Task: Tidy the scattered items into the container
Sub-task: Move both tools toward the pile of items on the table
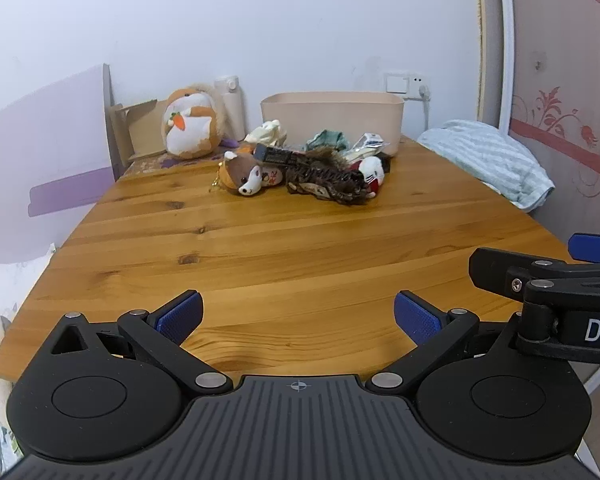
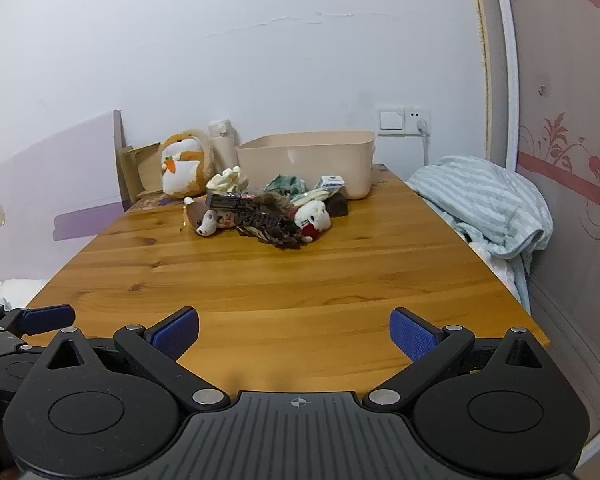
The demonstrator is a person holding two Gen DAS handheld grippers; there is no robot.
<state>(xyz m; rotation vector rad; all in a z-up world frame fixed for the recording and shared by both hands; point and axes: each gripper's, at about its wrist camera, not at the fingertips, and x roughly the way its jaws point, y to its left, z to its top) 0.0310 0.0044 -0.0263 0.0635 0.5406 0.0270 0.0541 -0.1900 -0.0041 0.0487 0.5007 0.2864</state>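
Note:
A heap of small items lies at the far end of the wooden table (image 1: 260, 248) (image 2: 280, 280): a brown plush dog (image 1: 246, 176) (image 2: 206, 218), a dark furry piece (image 1: 328, 182) (image 2: 270, 220), a white and red plush (image 1: 374, 172) (image 2: 314, 218), a cream cloth (image 1: 266, 132) (image 2: 228, 180) and small packets (image 1: 368, 142) (image 2: 328, 184). Behind the heap stands a beige tub (image 1: 332, 118) (image 2: 308, 160). My left gripper (image 1: 298, 316) and right gripper (image 2: 294, 332) hang open over the near table edge, far from the heap, nothing between their blue pads.
A large orange and white plush (image 1: 192, 124) (image 2: 184, 164), a white bottle (image 1: 232, 108) (image 2: 222, 144) and a cardboard box (image 1: 134, 132) stand at the back left. A striped cloth bundle (image 1: 488, 160) (image 2: 488, 204) lies off the table's right edge. A wall socket (image 1: 406, 84) sits behind the tub.

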